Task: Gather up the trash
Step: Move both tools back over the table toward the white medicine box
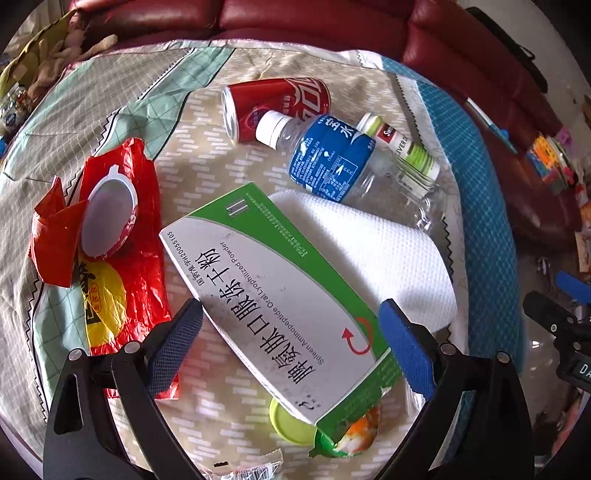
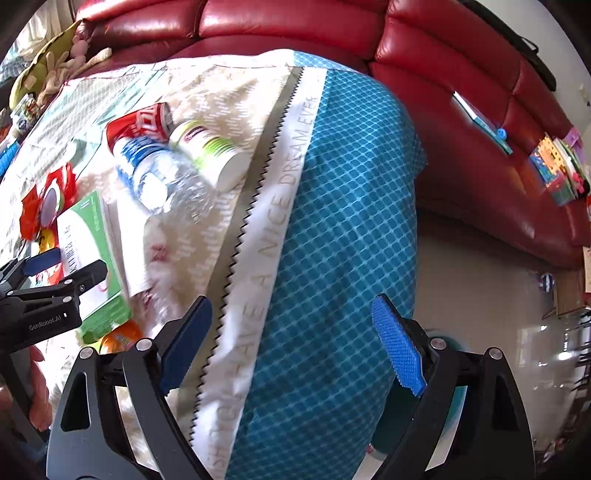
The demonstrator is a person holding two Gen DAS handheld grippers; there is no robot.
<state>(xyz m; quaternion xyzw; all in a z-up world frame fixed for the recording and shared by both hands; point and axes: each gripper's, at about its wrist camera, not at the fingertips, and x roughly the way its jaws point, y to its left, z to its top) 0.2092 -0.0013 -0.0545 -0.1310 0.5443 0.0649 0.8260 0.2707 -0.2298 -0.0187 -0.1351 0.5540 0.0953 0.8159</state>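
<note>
You're getting bright daylight, glare shining on the far red sofa (image 2: pixel 295 22); edges are bending fisheye-round, and the right view's left side is blurring.

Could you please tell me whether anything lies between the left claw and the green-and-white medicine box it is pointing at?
Nothing visible does. The left claw is open, its blue pads straddling the medicine box, which lies topmost, partly covering a white paper towel and a green lid. No pad contact shows yet.
</note>
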